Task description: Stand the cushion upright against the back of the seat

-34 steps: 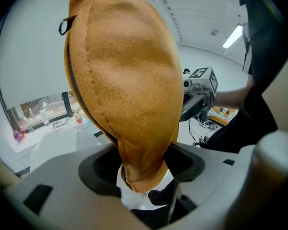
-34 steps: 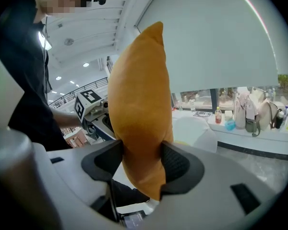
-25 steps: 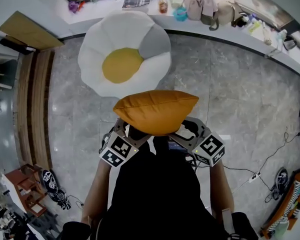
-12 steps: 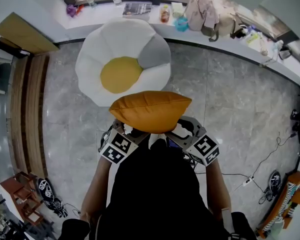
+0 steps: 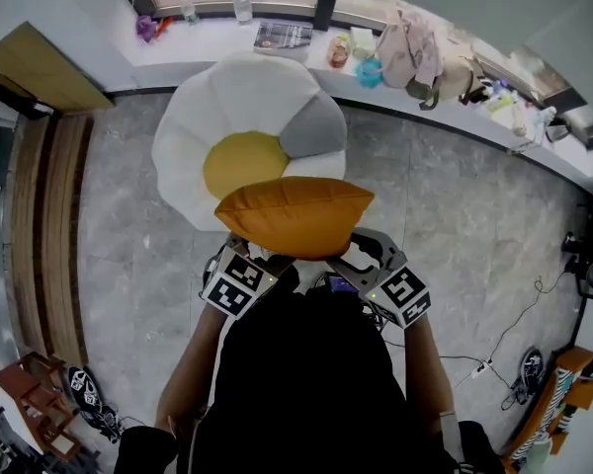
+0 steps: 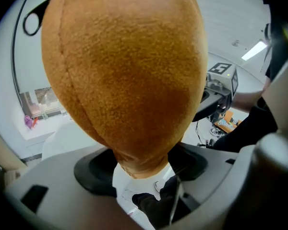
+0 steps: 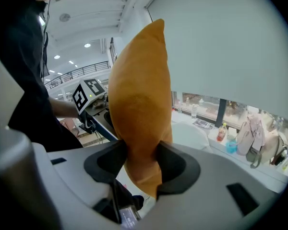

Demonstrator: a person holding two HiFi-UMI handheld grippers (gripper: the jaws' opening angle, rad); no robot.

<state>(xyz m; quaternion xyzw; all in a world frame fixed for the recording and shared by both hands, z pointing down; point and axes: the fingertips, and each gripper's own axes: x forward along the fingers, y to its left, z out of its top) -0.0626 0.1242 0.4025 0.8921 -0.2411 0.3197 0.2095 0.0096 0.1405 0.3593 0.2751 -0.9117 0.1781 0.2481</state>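
The left gripper [image 6: 141, 169] and the right gripper [image 7: 139, 166], 2 in all, grasp the near edge of the orange cushion [image 5: 292, 215]. The left jaws are clenched on it. The right jaws are closing, with their pads pressing the fabric. The cushion is held above the grey floor [image 5: 445, 225], its far edge overlapping the near rim of the flower-shaped seat [image 5: 247, 107]. The floor lies open left and right of the seat. Beyond it, a long worktop [image 5: 208, 42] carries bags [image 5: 410, 52] and bottles [image 5: 242, 6].

floor [image 5: 474, 215]: grey marble | ledge [image 5: 208, 42]: white, cluttered | wood planking [image 5: 44, 235]: left side
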